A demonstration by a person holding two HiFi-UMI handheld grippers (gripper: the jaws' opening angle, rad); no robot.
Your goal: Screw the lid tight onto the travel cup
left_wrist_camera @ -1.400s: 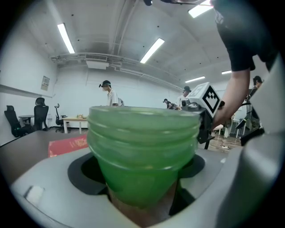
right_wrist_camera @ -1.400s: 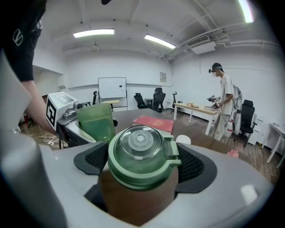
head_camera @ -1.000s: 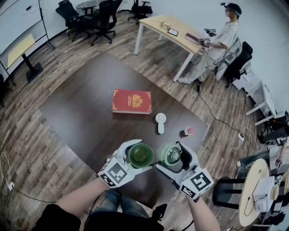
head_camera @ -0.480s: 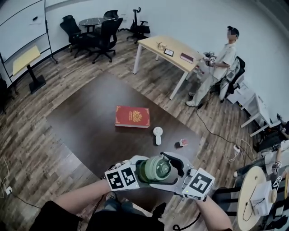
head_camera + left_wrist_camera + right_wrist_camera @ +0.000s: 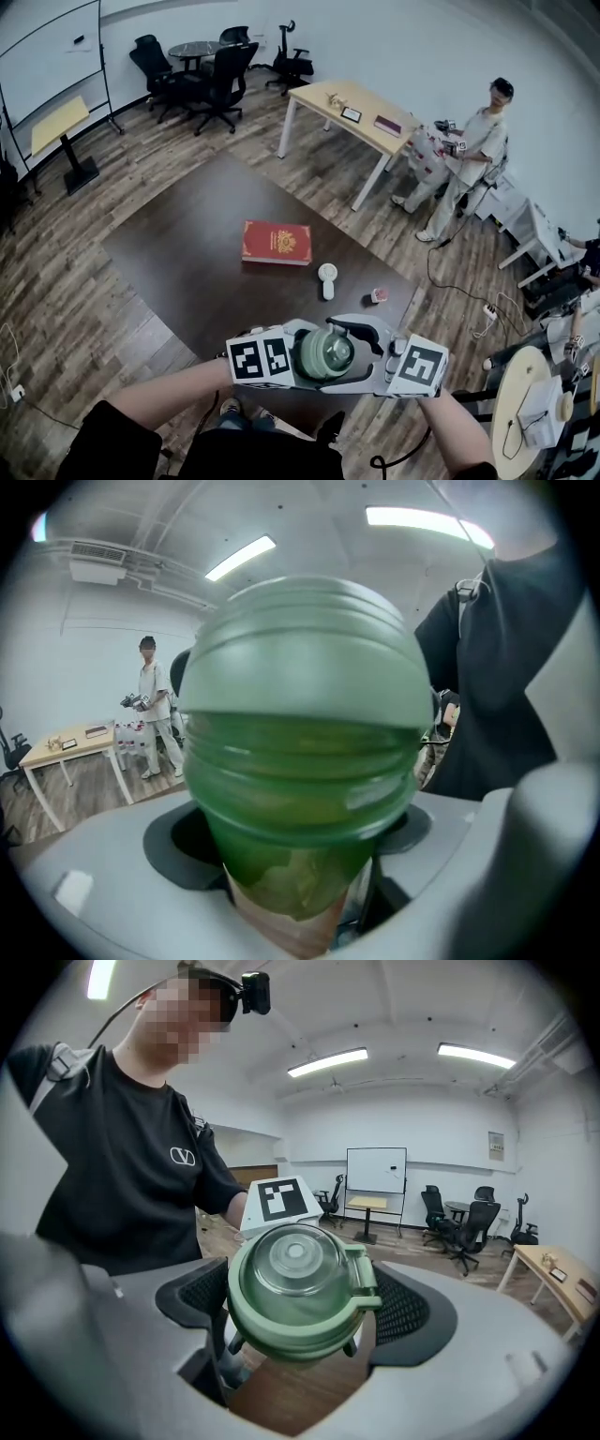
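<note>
A translucent green travel cup [image 5: 313,357] hangs in the air at the bottom middle of the head view, with my left gripper [image 5: 302,354] shut on its body. Its pale green lid [image 5: 337,352], topped by a clear dome, sits against the cup's mouth, and my right gripper [image 5: 354,353] is shut on it. The two grippers face each other. The left gripper view shows the cup's threaded neck [image 5: 300,780] with the lid [image 5: 309,649] resting on it, the left gripper [image 5: 300,864] round the body. In the right gripper view the lid [image 5: 295,1283] faces the camera between the ribbed pads [image 5: 408,1309] of the right gripper [image 5: 298,1326].
On the dark brown table [image 5: 187,253] lie a red book [image 5: 277,242], a small white device [image 5: 327,278] and a small pink object [image 5: 379,295]. A person [image 5: 469,150] stands by a wooden desk [image 5: 347,103] at the back right. Office chairs [image 5: 211,56] stand at the far left.
Cup and lid, held apart side by side a second ago, have come together and risen. Both grippers turned to face each other. The person at the back has stood up and stepped right.
</note>
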